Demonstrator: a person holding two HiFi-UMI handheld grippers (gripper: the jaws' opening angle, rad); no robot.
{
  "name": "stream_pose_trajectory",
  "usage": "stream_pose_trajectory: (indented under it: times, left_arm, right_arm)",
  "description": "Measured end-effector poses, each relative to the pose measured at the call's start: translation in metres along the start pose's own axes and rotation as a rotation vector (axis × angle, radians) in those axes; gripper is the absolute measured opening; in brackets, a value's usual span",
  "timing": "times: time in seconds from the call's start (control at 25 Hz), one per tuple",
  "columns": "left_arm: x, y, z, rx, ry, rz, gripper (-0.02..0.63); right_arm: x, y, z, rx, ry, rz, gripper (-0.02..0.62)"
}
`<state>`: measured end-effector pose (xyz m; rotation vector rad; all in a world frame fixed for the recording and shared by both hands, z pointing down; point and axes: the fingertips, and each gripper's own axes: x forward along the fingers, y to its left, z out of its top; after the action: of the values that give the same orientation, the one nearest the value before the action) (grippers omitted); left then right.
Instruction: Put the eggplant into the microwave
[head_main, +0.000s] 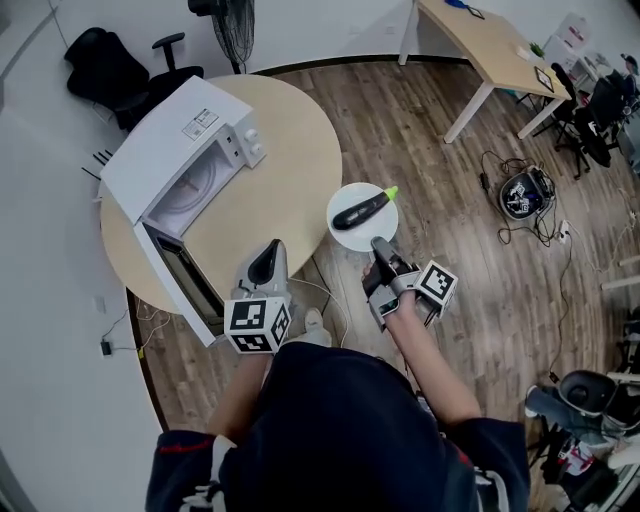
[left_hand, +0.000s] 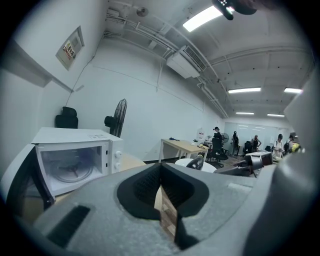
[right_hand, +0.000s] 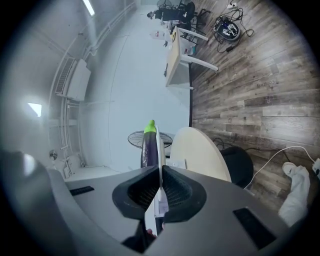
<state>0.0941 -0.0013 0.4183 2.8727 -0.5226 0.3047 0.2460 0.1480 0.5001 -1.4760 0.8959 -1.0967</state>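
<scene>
Eggplant (head_main: 360, 209) sits loose on the plate (head_main: 345, 236), smooth and roll-prone: your right gripper (head_main: 380, 244) pinches the rim at 6 o'clock, left gripper (head_main: 268, 258) closed, empty. Microwave (head_main: 175, 150) at 10 o'clock.

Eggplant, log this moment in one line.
eggplant: on plate | right gripper: shut on plate rim | left gripper: shut, empty | microwave: door open

the eggplant (head_main: 360, 209) is dark glossy purple with a lime-green tip. the plate (head_main: 345, 235) is plain white and so is the microwave (head_main: 165, 150). the round worktop (head_main: 295, 140) is pale beige. the floor (head_main: 450, 220) is grey-brown wood plank. the left hand-held gripper (head_main: 268, 252) and right hand-held gripper (head_main: 379, 244) are grey with black ribbed pads (left_hand: 142, 187). their cubes (head_main: 258, 325) carry black-and-white square markers.
</scene>
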Motion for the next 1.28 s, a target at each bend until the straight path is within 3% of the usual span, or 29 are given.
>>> stream_pose_trajectory:
  times: [0.36, 0.68, 1.0, 1.28]
  left_arm:
    - [0.018, 0.053, 0.005, -0.04, 0.005, 0.008, 0.017]
    - [0.005, 0.08, -0.001, -0.064, 0.004, 0.068, 0.017]
    - [-0.004, 0.098, -0.001, -0.092, -0.008, 0.152, 0.017]
    - [-0.004, 0.128, -0.001, -0.126, -0.014, 0.291, 0.017]
  right_arm:
    - [0.075, 0.013, -0.024, -0.019, 0.049, -0.017, 0.022]
    - [0.117, 0.027, -0.052, -0.034, 0.135, -0.002, 0.022]
    - [0.149, 0.029, -0.077, -0.041, 0.241, -0.012, 0.023]
    - [0.197, 0.033, -0.099, -0.061, 0.389, -0.013, 0.023]
